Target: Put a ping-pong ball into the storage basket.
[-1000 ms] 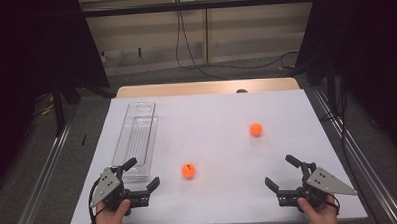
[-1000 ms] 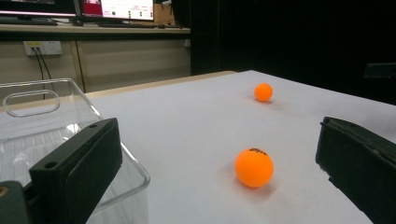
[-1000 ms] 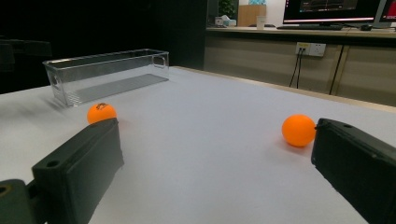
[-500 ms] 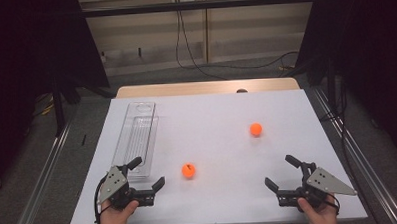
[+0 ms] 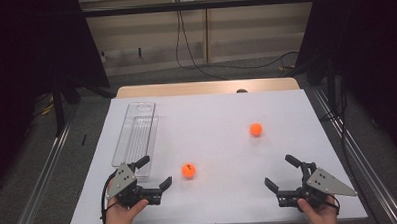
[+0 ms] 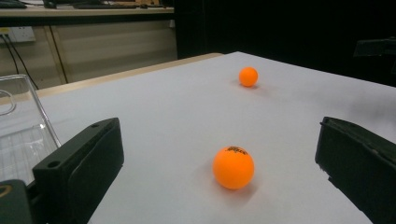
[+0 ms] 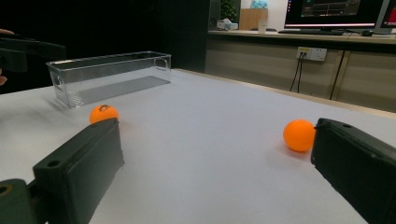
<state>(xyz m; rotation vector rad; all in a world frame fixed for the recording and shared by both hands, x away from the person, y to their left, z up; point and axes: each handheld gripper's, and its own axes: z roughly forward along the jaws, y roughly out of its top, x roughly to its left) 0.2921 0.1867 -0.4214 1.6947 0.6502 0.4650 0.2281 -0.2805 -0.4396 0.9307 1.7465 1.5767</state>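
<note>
left gripper [image 5: 155, 171] jaws spread wide, gripping nothing – low at the near left of the white table [image 5: 211, 116], near orange ball [image 5: 188, 170] just ahead of it, not touching. in the left gripper view that ball [image 6: 233, 167] sits between the jaws, further out. right gripper [image 5: 281, 172] also wide apart, nothing in it, near right edge. far orange ball [image 5: 256, 129] mid-right – well apart. clear tray [image 5: 136, 136] along the left side.

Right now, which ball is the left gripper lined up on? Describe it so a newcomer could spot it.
Start at the white table and find the clear plastic bin along its left side. Just right of the bin's near end, ahead of the open left gripper, lies an orange ball. Unlike the other orange ball, farther back and to the right, this one shows small dark print on top.
</note>
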